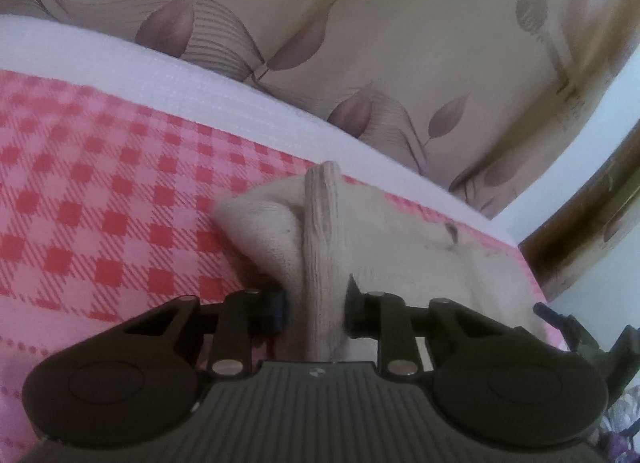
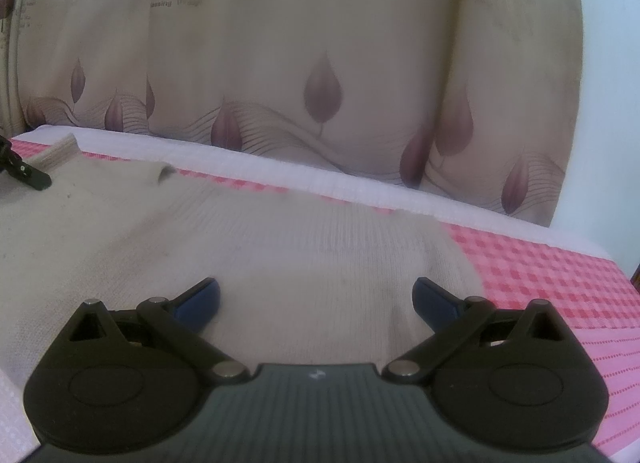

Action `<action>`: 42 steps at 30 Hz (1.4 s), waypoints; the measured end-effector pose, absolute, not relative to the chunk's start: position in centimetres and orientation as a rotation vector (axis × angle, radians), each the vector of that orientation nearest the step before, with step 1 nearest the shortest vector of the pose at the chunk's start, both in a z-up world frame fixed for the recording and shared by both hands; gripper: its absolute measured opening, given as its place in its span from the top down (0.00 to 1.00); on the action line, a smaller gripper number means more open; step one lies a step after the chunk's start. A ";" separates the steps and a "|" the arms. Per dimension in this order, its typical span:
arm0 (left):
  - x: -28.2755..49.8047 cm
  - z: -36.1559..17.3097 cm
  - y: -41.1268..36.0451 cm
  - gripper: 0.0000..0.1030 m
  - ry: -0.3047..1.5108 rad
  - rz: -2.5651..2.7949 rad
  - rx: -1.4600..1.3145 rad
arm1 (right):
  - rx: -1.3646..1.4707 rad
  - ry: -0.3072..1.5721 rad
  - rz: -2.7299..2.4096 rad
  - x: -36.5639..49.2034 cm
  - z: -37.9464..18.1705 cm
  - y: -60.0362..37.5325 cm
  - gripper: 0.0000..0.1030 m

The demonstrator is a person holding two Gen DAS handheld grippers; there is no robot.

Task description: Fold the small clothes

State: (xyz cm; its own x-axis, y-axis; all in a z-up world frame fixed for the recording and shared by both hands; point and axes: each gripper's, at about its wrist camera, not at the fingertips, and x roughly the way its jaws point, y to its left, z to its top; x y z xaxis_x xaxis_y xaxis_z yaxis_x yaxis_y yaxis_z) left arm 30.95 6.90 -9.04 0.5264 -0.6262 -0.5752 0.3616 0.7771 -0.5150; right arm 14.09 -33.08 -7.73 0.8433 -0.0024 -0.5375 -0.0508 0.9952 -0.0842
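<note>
- The small garment [image 2: 248, 247] is a cream knitted piece, a sweater by its look, lying spread on a red-and-pink checked cloth [image 1: 100, 191] with a white band [image 1: 180, 79] along its far edge.
- Its knit is fine and ribbed; faint grey smudges mark the surface, and a small dark spot [image 2: 166, 172] sits near the far edge.
- The ribbed cuff or hem [image 1: 322, 239] is a shade browner than the body and is bunched into an upright ridge.
- The left gripper [image 1: 318, 305] is clenched on that ribbed ridge, its pads pressing both sides, near the cloth's far right corner.
- Beside the ridge the fabric [image 1: 260, 219] puckers up into a soft fold.
- The right gripper [image 2: 316, 297] is released, its blue-tipped fingers [image 2: 200, 301] spread wide just above the flat body of the garment.
- A beige curtain with purple leaf prints [image 2: 320, 95] hangs behind.
</note>
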 end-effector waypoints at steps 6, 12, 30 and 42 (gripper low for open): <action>29.9 -7.4 6.0 0.80 0.790 -0.566 -0.329 | -0.098 0.564 0.024 14.0 -7.7 -33.0 0.00; 29.2 -4.1 3.3 0.81 0.793 -0.553 -0.224 | -0.061 0.546 0.058 13.6 -7.5 -33.5 0.00; 25.9 2.0 -9.4 0.85 0.918 -0.552 -0.142 | 0.054 0.455 0.129 11.9 -6.8 -35.1 0.00; 25.4 -2.2 -15.0 0.85 1.025 -0.572 -0.254 | 0.078 0.421 0.169 11.1 -6.5 -35.4 0.00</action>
